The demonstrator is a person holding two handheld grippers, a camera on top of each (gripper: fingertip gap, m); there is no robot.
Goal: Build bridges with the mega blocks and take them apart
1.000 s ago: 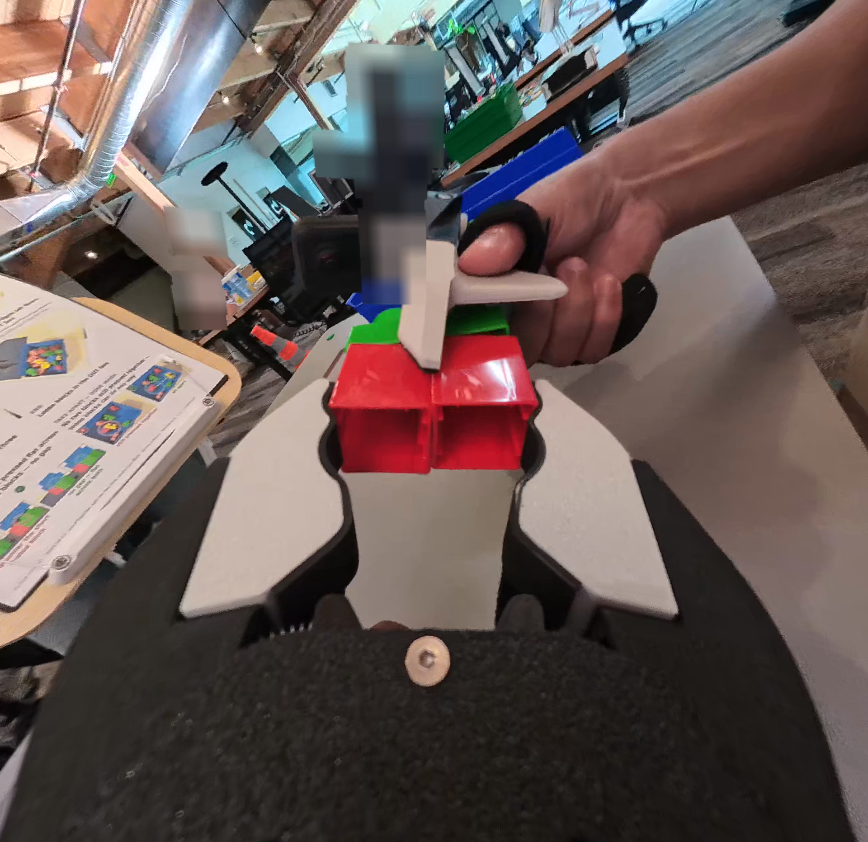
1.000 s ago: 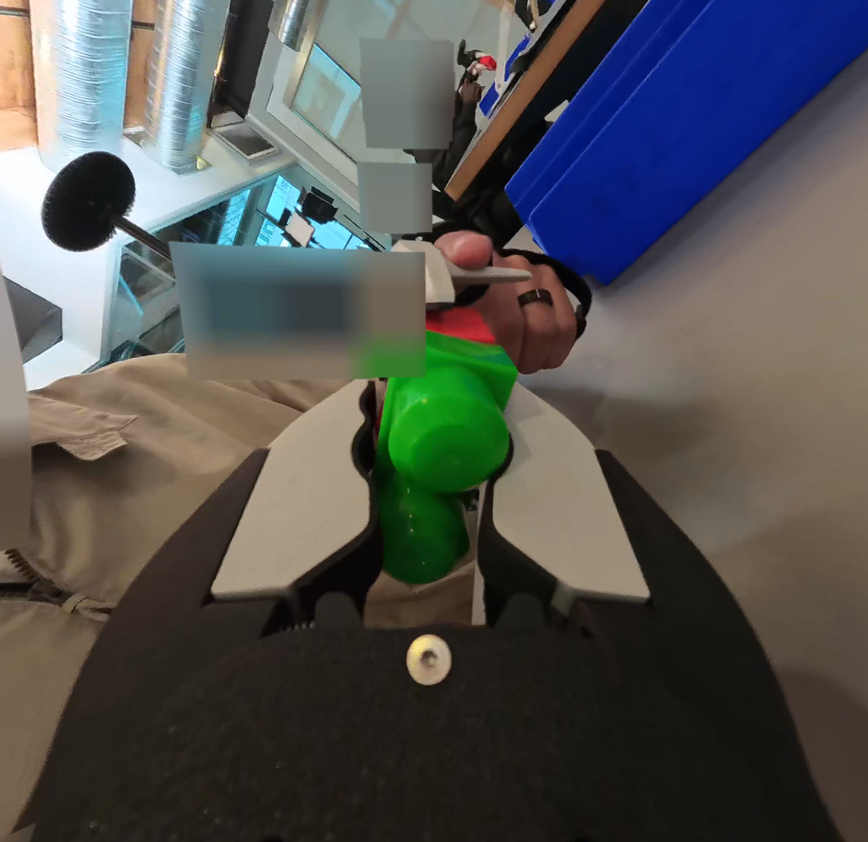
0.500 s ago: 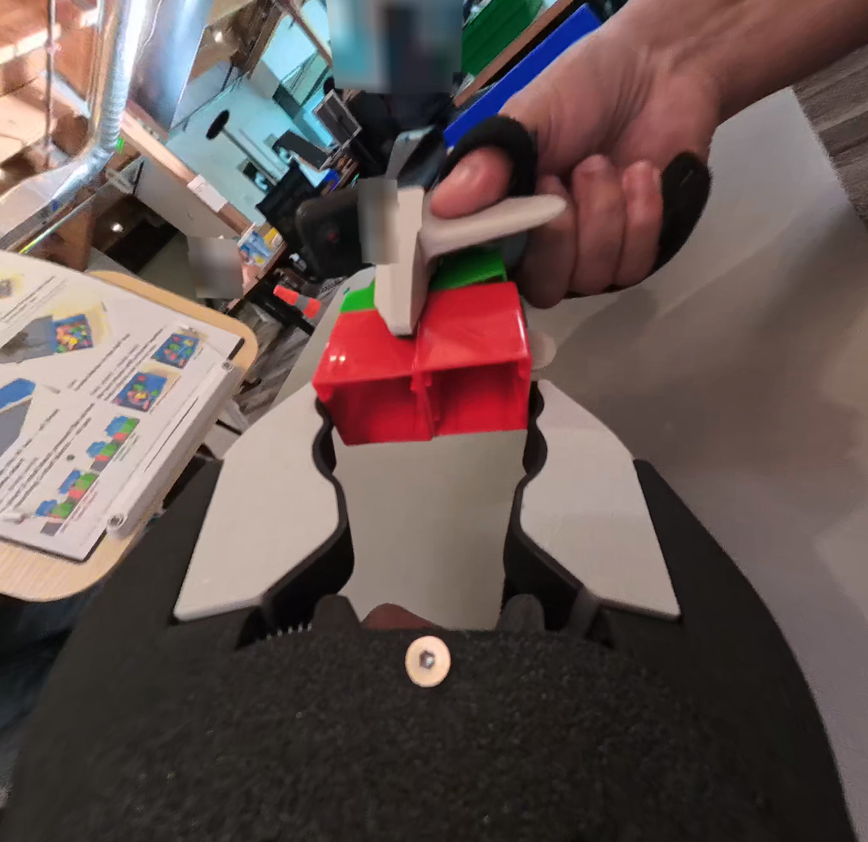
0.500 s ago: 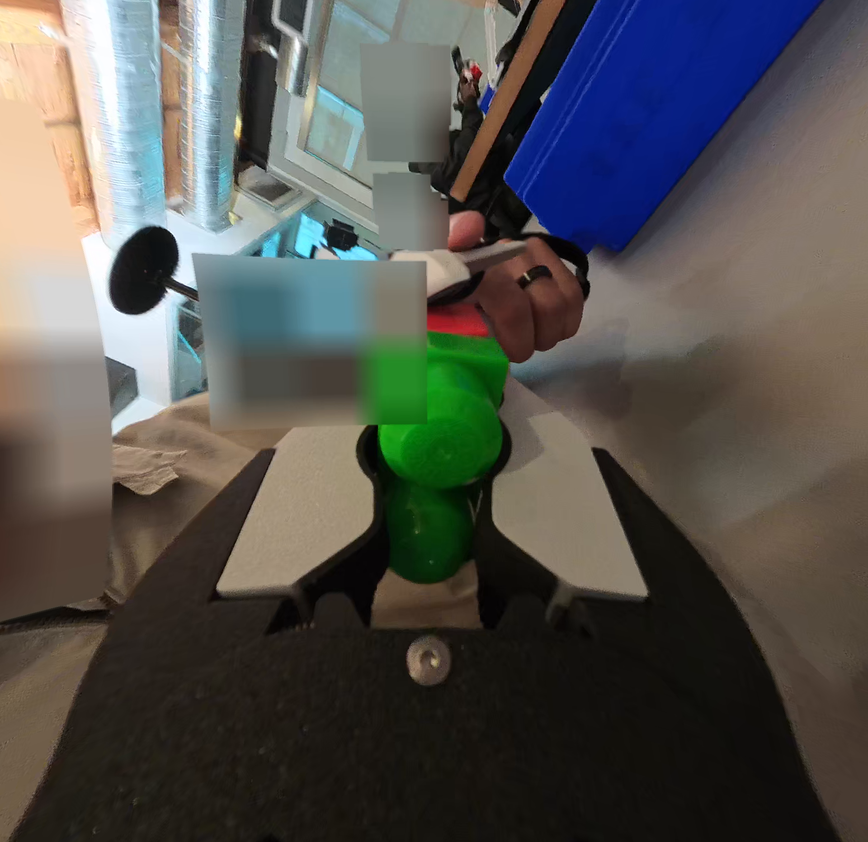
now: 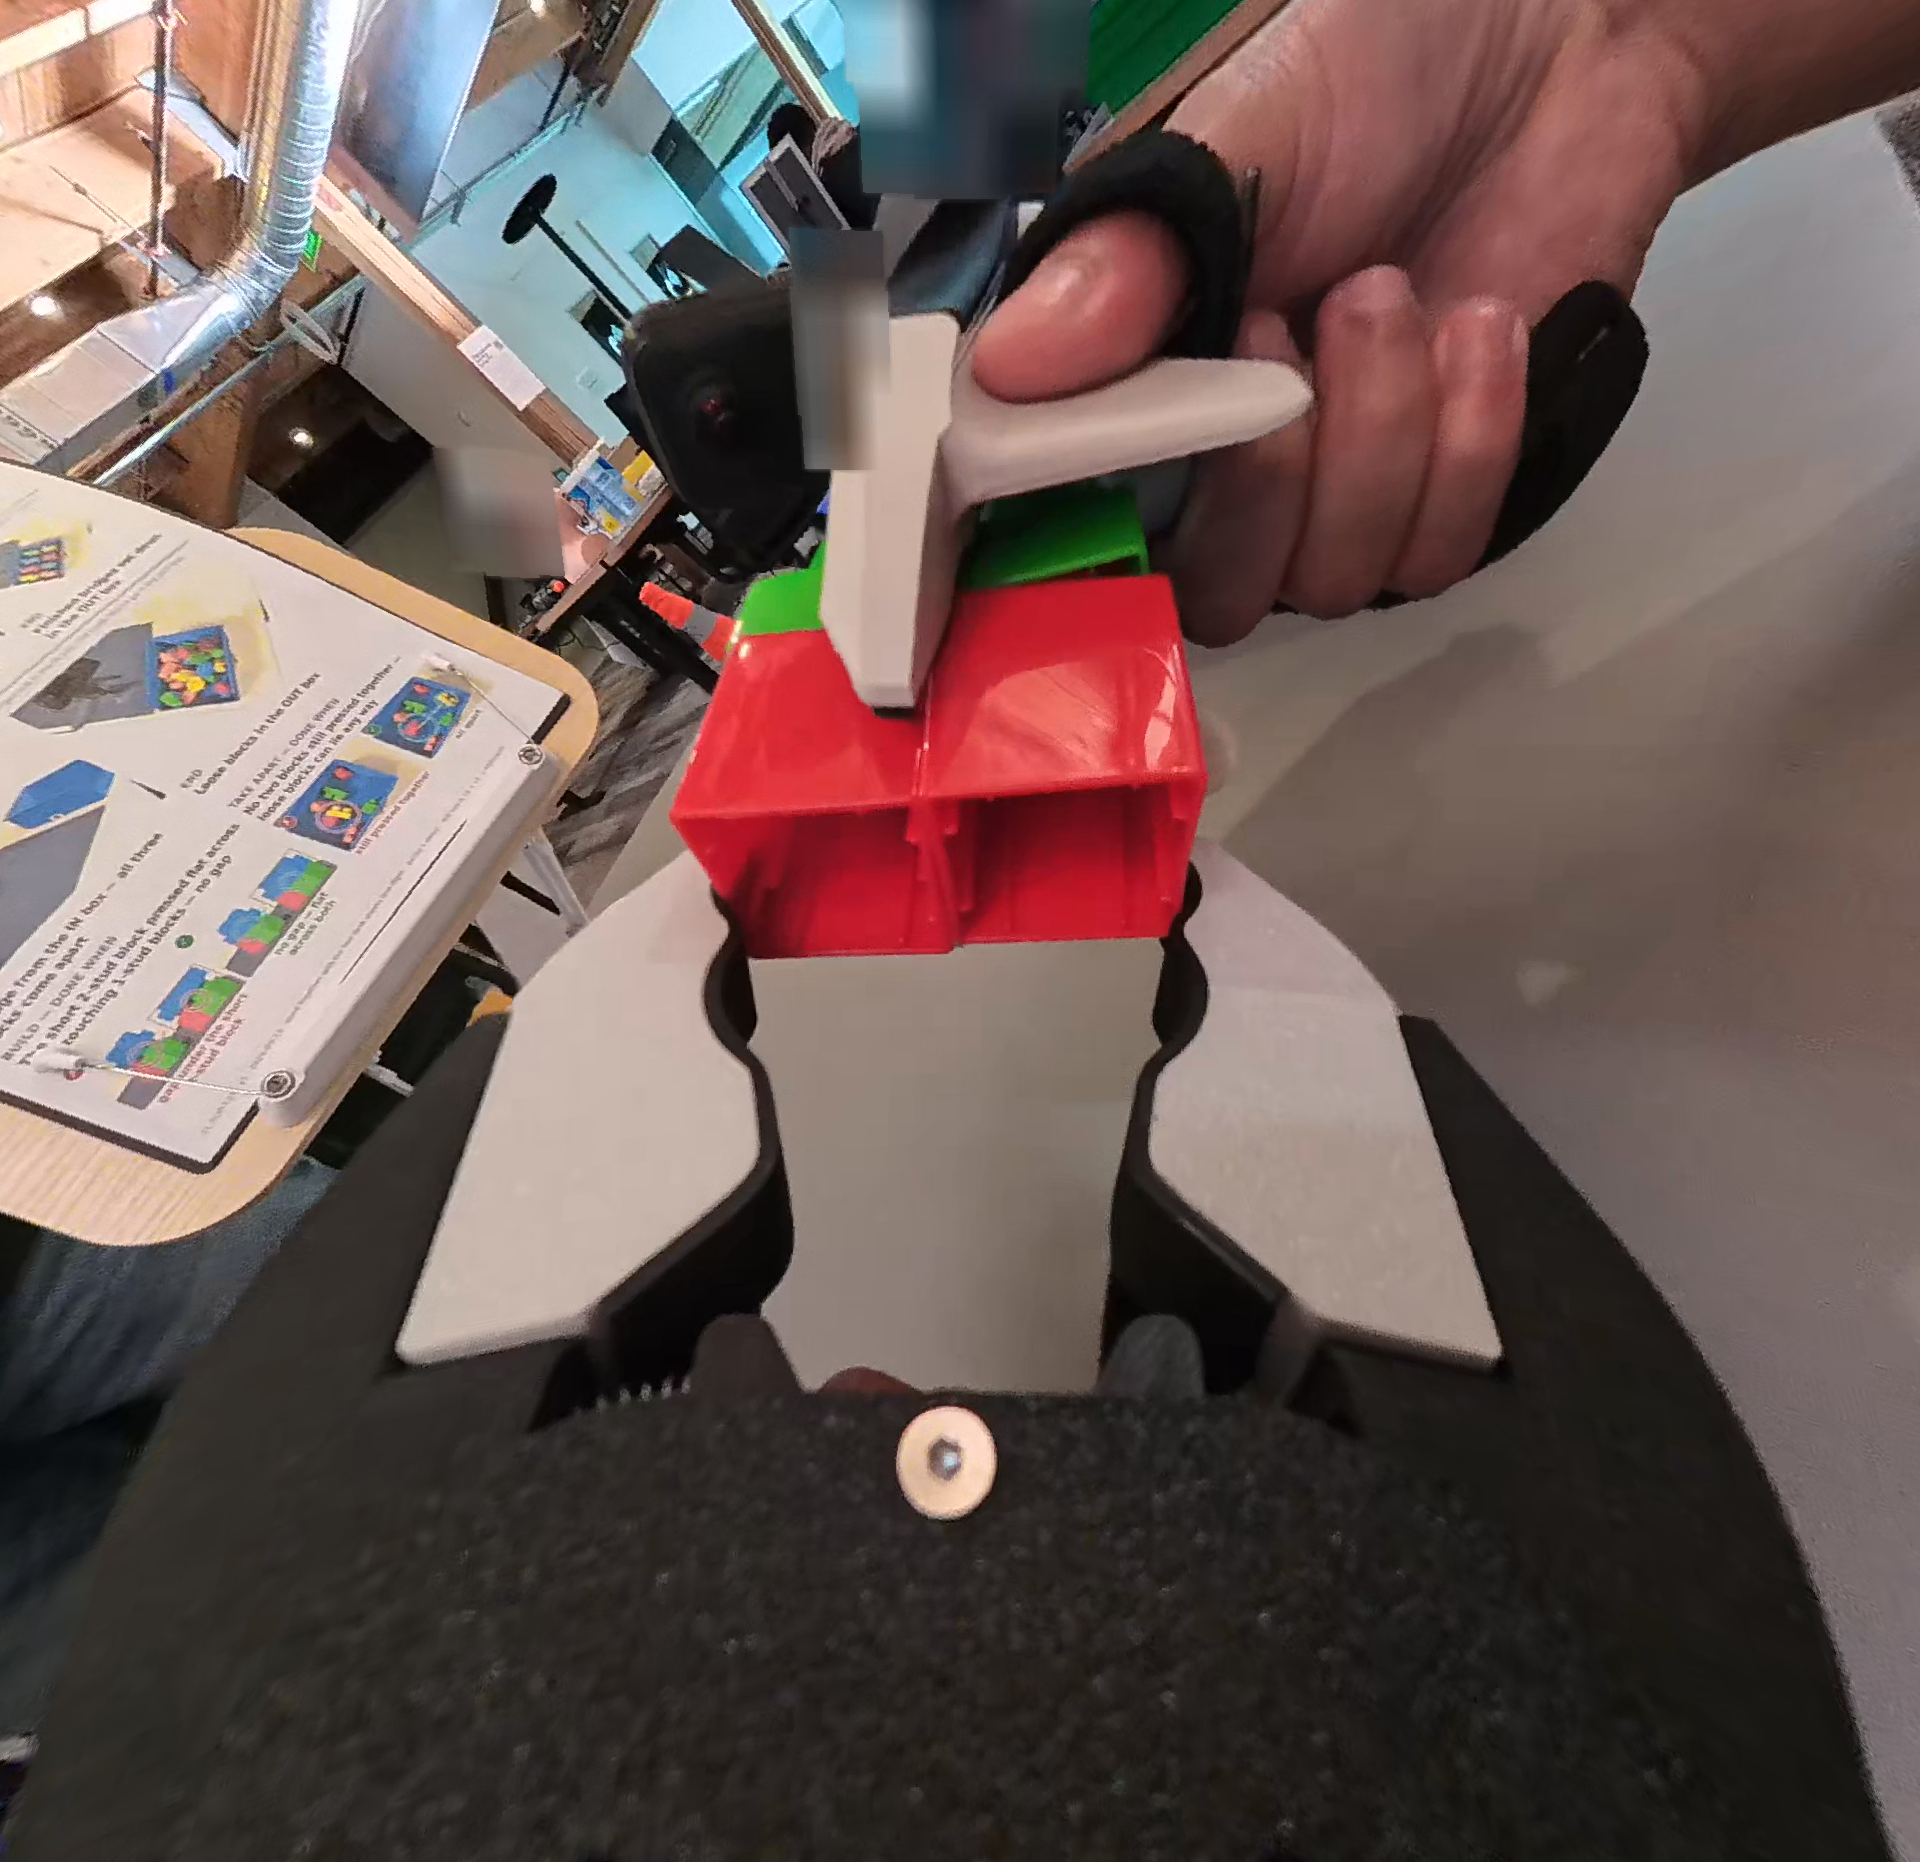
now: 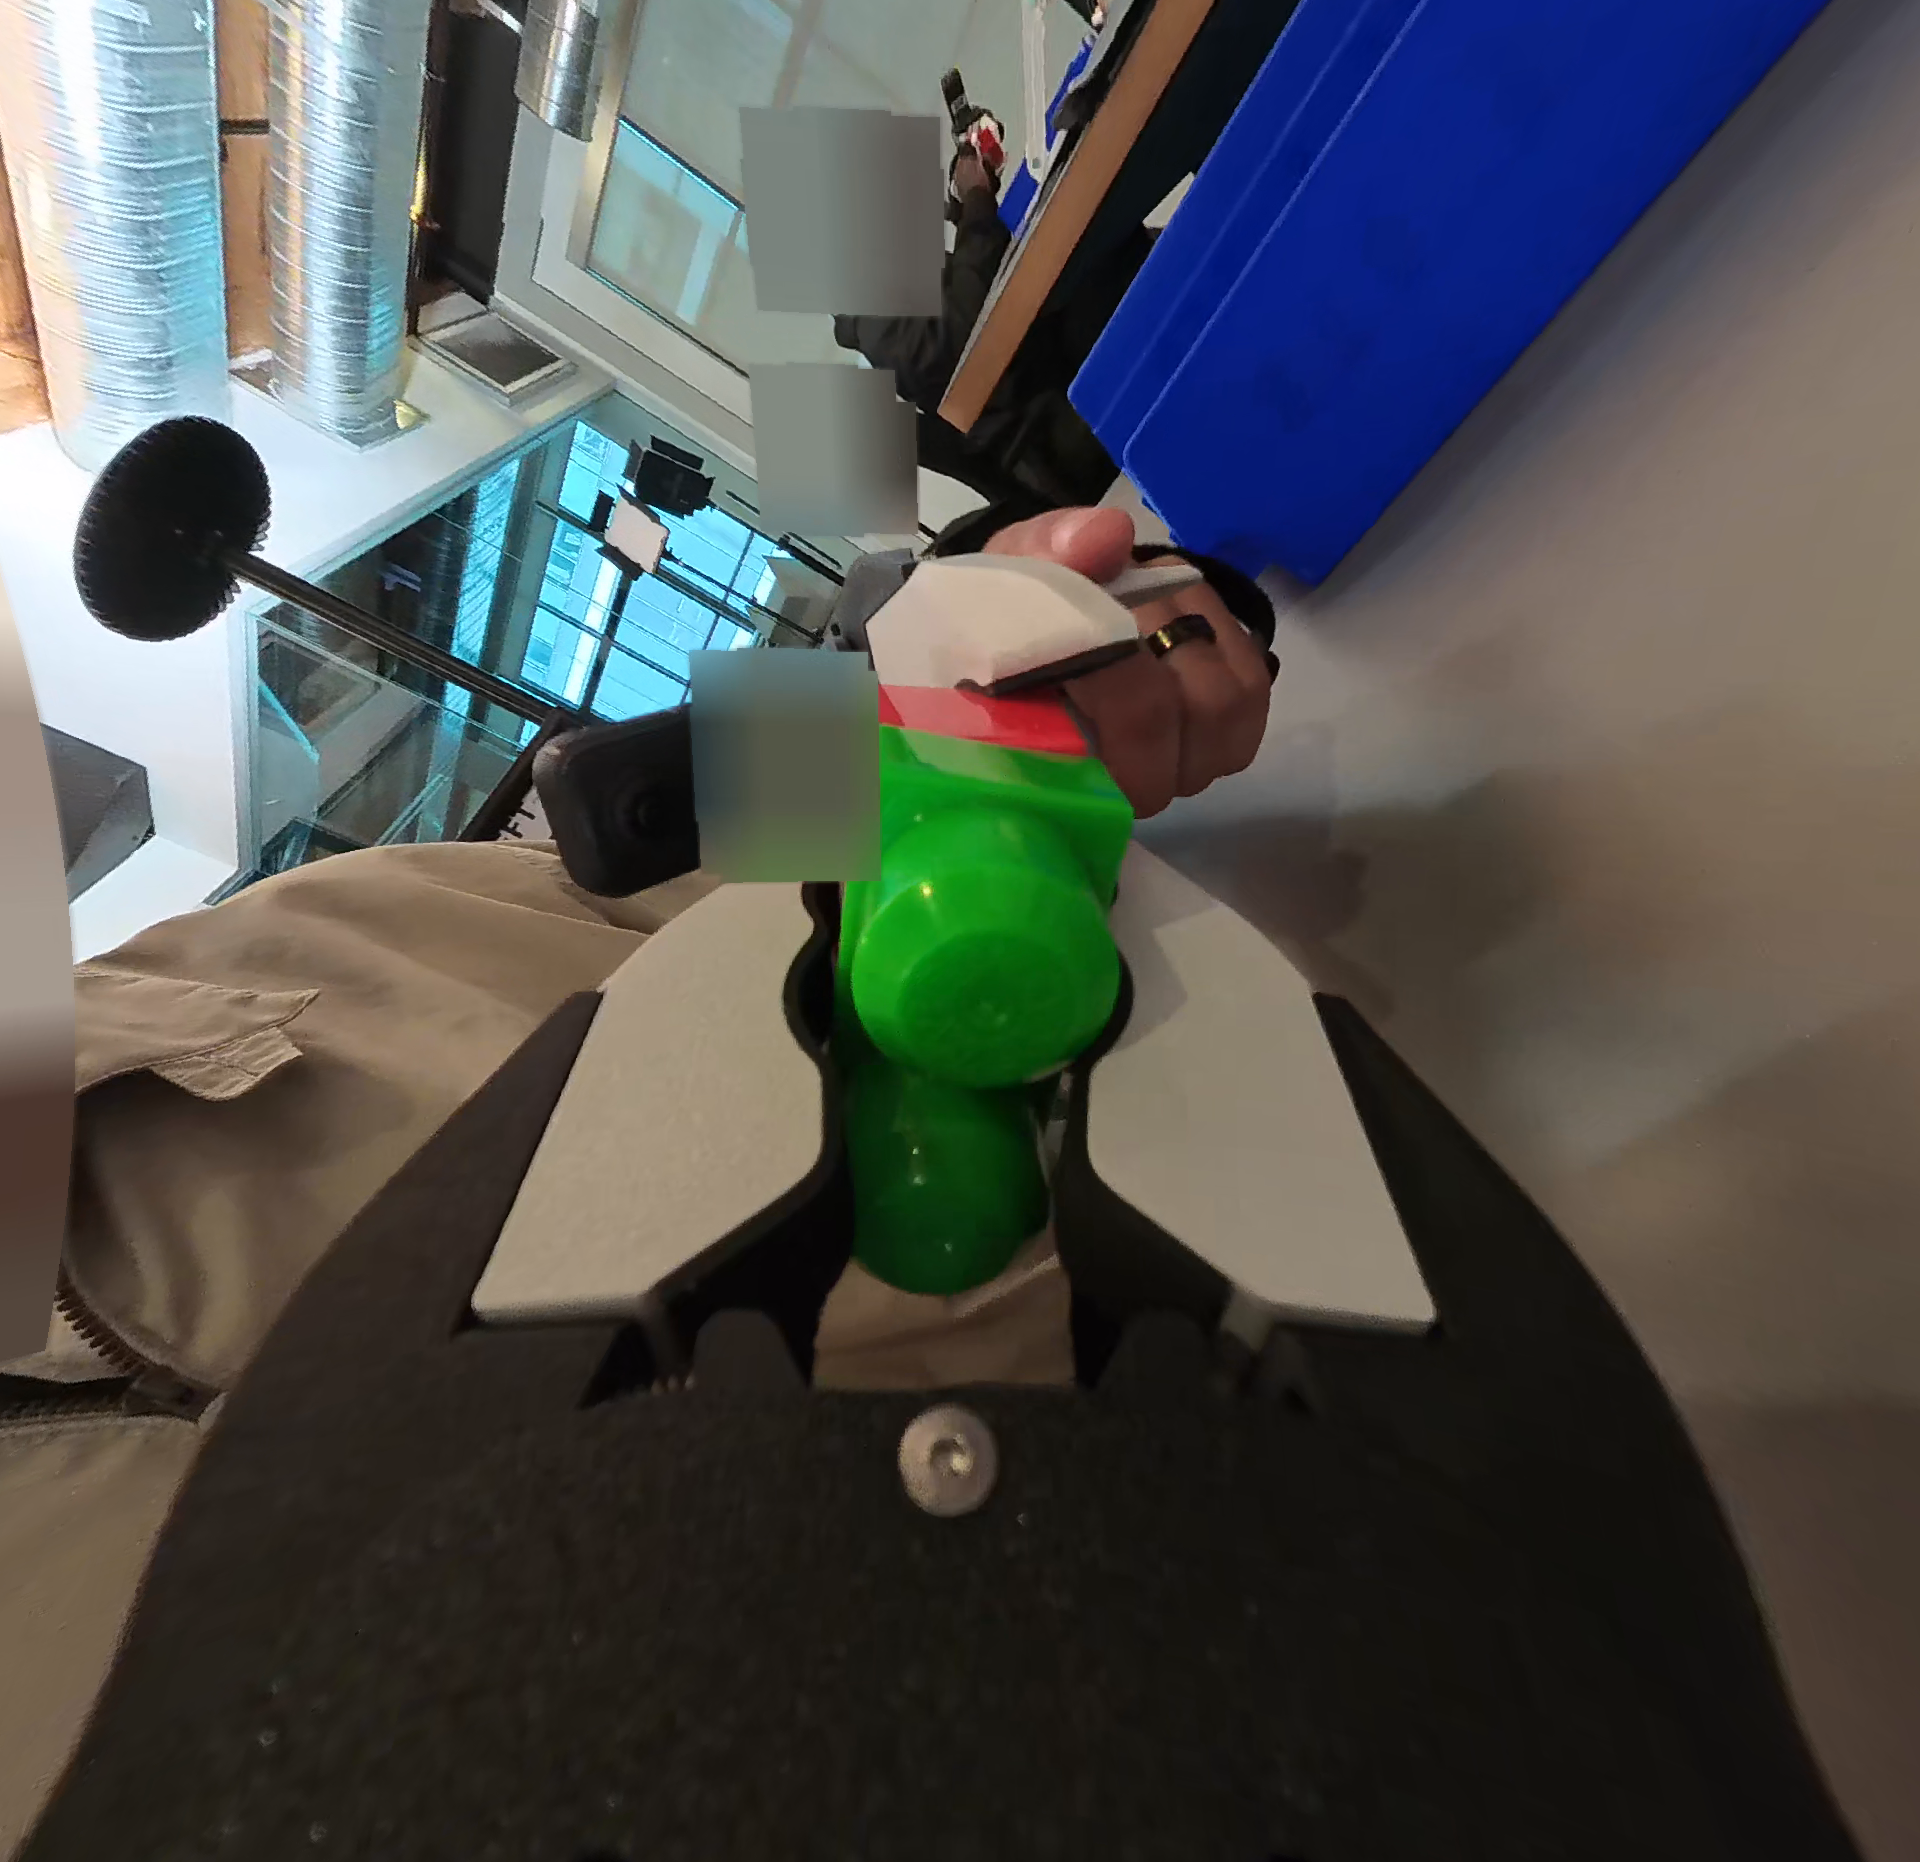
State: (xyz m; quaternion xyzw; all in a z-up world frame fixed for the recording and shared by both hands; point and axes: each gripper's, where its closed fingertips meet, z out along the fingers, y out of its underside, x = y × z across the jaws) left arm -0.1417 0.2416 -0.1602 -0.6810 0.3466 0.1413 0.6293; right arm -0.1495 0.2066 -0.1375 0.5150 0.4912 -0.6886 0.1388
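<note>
Left tongs (image 5: pixel 951 908): clenched on the red block (image 5: pixel 940 804), which is gripped by its two short ends right at the tips, hollow underside turned toward the camera.

Right tongs (image 6: pixel 961 981): clamped on the green block (image 6: pixel 982 971), studs facing back toward this camera, the nearer stud nipped between the inner edges.

Where the blocks are: both are held up in the air above the grey bench (image 5: pixel 1662 877), pressed together as one stack; in the left wrist view, green is seen just behind red.

Key relation: the two tongs are met head-on, each with its own half of the stack, so the seam between red and green is set squarely between them; neither hand is judged nearer to it.

Long axis, red: laid across the left tongs from finger to finger.

Long axis, green: seemingly run between the fingers, one stud above the other in the right wrist view, though a mosaic patch hides part of it.

Pointing: green studs away from red, red hollow toward the left wrist.

Step in hand: likely a pull-apart, wanted straight along the line joining the tongs.

Bystanders: an instruction sheet (image 5: pixel 208 825) at the left, blue bins (image 6: pixel 1507 254) beyond.
</note>
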